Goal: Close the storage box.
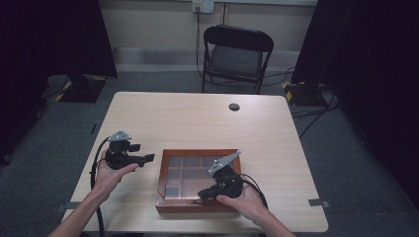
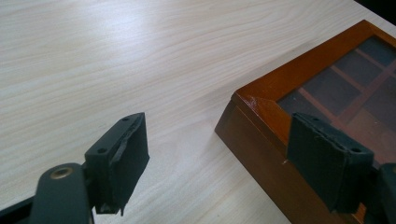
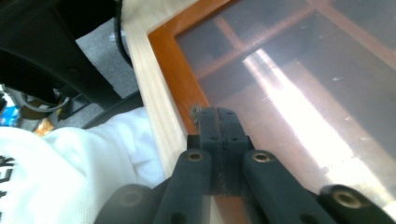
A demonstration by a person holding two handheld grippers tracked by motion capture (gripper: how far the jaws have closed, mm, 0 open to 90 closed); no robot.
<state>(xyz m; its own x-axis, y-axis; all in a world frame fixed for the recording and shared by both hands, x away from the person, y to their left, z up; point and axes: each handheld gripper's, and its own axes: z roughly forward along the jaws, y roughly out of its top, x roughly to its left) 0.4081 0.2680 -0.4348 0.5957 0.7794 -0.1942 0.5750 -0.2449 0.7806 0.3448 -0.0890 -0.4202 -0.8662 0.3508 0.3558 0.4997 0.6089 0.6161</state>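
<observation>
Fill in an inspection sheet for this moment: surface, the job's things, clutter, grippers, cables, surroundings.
Surface: light wooden table, with a dark round grommet near its far edge.
Job's things: brown wooden box with a glass lid over compartments, at the near edge; lid looks down.
Clutter: nothing seen.
Grippers: left hand-held gripper open, beside the box's left side, not touching it. Right hand-held gripper with jaws together at the lid's near frame; whether it pinches a small catch there cannot be told.
Cables: a black cable trails from the left one; more lie on the floor.
Surroundings: black folding chair, grey carpet, dark curtains.
</observation>
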